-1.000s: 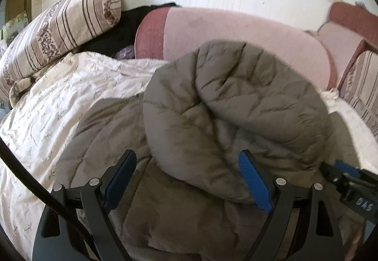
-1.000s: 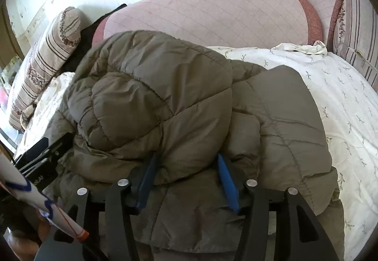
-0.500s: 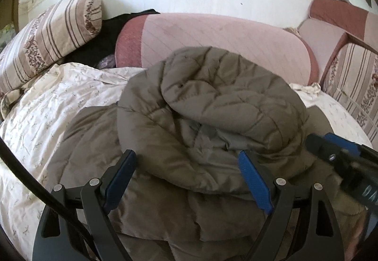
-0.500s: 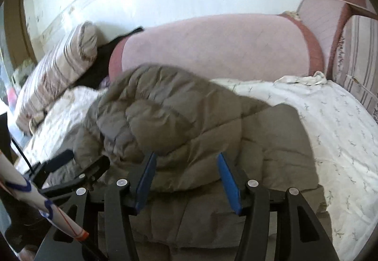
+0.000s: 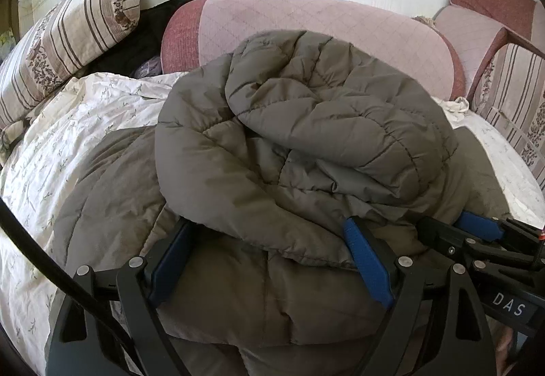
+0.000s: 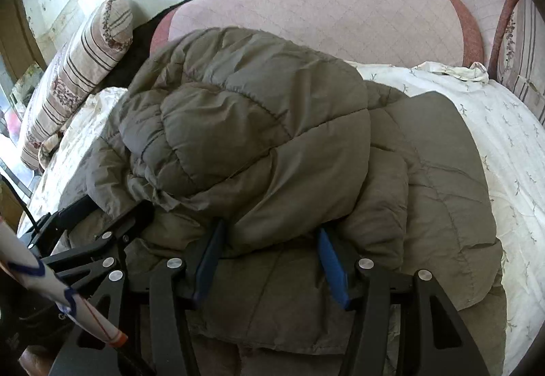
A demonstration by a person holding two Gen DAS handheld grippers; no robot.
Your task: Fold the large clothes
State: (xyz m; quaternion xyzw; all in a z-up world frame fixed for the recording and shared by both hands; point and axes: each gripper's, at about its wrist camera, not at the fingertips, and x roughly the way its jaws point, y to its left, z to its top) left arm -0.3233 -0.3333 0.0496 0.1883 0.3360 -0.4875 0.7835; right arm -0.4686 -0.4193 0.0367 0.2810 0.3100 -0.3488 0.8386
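Left wrist view: left gripper (image 5: pixel 269 260) low over a grey-brown puffer jacket (image 5: pixel 306 137), jaws spread wide, with a thick folded hem of the jacket bulging between the blue pads (image 5: pixel 368 267). Cannot tell whether the pads press the fabric or merely flank it. Jacket heaped on a white floral bedsheet (image 5: pixel 68 144), upper half doubled back over the lower in a puffy roll, probably lifted and carried over for a fold across the middle. Right gripper (image 5: pixel 477 239) seen at the right edge, pushed into the same fold, so both tools appear to share one hem and keep it level. Striped pillow (image 5: pixel 68 35) at far left, pink quilted cushion (image 5: pixel 323 32) behind the jacket, black garment (image 5: pixel 153 32) wedged between the two.

Right wrist view: right gripper (image 6: pixel 269 260) at a middling spread, padded hem filling the gap between its pads (image 6: pixel 332 263); looks like a hold on the jacket (image 6: pixel 255 124), though actual contact is hidden by the bulge. Left gripper (image 6: pixel 112 219) visible at lower left, just beside the roll's end.

Room for moving: bare sheet (image 6: pixel 504 144) to the right of the jacket, open and flat; cushion (image 6: pixel 323 11) near the roll's far side, limiting any push forward. Jacket's near edge hanging close to the mattress border, so little slack for drawing back. Sheet on the pillow side free as well.
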